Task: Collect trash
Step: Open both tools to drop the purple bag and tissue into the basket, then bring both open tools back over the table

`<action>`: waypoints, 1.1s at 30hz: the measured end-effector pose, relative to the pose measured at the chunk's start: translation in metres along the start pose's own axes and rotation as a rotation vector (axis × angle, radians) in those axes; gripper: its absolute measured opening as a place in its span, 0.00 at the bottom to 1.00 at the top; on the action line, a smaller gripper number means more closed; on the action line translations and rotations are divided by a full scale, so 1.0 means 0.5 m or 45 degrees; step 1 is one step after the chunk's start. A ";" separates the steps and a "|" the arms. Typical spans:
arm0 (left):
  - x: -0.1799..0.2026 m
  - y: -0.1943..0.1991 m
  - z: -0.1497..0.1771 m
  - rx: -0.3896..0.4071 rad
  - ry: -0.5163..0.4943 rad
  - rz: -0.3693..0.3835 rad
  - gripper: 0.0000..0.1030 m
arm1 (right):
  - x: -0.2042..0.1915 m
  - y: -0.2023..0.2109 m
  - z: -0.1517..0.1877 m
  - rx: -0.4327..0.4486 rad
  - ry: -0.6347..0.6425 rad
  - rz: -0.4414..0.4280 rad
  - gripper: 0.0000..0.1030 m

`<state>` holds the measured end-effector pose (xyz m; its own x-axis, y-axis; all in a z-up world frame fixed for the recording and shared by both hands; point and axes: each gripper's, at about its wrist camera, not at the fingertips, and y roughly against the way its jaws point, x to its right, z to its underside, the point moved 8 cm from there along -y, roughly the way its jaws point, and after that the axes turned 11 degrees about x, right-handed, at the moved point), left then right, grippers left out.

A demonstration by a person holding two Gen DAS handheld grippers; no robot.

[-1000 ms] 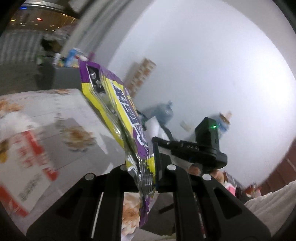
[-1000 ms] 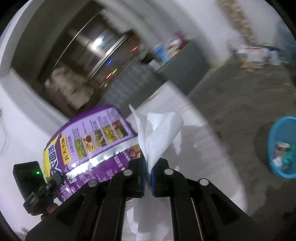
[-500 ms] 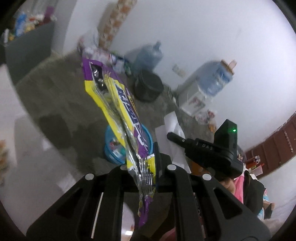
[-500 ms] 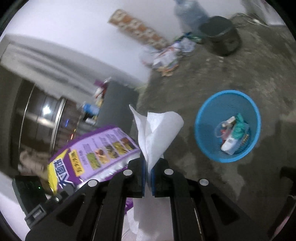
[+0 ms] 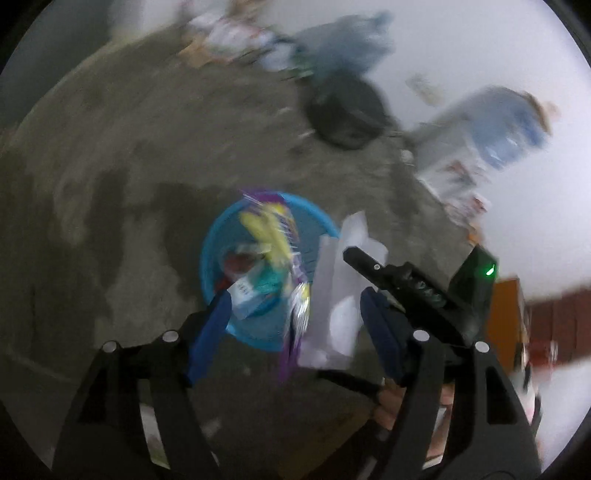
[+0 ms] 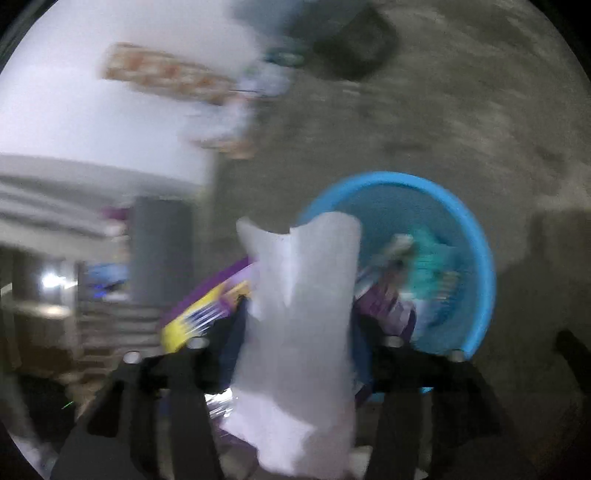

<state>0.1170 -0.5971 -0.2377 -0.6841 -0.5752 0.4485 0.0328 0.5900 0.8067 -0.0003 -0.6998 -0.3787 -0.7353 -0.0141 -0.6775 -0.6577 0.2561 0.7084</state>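
A blue mesh basket [image 5: 212, 254] [image 6: 476, 258] with some trash in it stands on the concrete floor below both grippers. My left gripper [image 5: 295, 328] points down at it, jaws opening. The purple and yellow snack wrapper [image 5: 275, 240] hangs loose between its blue pads [image 5: 208, 332], touching neither, over the basket. My right gripper [image 6: 299, 343] [image 5: 402, 280] is just to the right, jaws opening too. The white tissue [image 6: 299, 325] [image 5: 334, 295] stands blurred between its spread fingers, at the basket's near rim. The wrapper [image 6: 207, 306] also shows behind the tissue.
A dark round pot [image 5: 347, 114] sits on the floor beyond the basket, with water jugs [image 5: 509, 125] and litter [image 5: 236, 33] along the white wall. A grey cabinet [image 6: 159, 247] stands to the left in the right wrist view. A hand [image 5: 391, 406] holds the right gripper.
Both grippers swung down from the table side to just over the blue basket. Both jaws went from shut to spread, and the wrapper and tissue have come loose.
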 end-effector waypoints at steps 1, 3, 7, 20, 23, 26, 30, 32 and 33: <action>-0.011 -0.006 0.002 -0.014 0.034 -0.003 0.66 | 0.035 -0.028 0.004 -0.032 -0.026 0.059 0.51; -0.025 -0.003 0.011 -0.030 0.070 0.009 0.66 | 0.084 -0.055 0.012 -0.062 -0.079 0.134 0.51; -0.017 0.049 -0.001 0.042 -0.032 0.028 0.66 | 0.114 -0.054 0.003 -0.010 -0.054 0.170 0.56; 0.049 0.342 -0.001 0.387 -0.198 0.088 0.81 | 0.046 -0.102 -0.056 -0.093 0.281 0.319 0.77; 0.016 0.416 0.024 0.429 -0.208 0.055 0.81 | 0.047 -0.145 -0.024 -0.332 0.449 0.419 0.77; -0.026 0.495 0.048 0.502 -0.178 0.032 0.82 | -0.017 -0.134 -0.041 -0.294 0.498 0.321 0.77; -0.078 0.586 0.086 0.595 -0.145 -0.018 0.83 | -0.080 -0.138 -0.058 -0.332 0.442 0.216 0.85; -0.100 0.626 0.109 0.626 -0.122 -0.008 0.85 | -0.057 -0.153 -0.052 -0.387 0.601 0.502 0.85; -0.113 0.644 0.122 0.639 -0.106 -0.012 0.85 | -0.066 -0.160 -0.044 -0.411 0.678 0.542 0.85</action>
<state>0.1218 -0.3402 -0.0266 -0.7393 -0.5468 0.3930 -0.3139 0.7961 0.5173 0.0729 -0.7412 -0.4087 -0.8623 -0.4638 -0.2033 -0.2541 0.0490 0.9659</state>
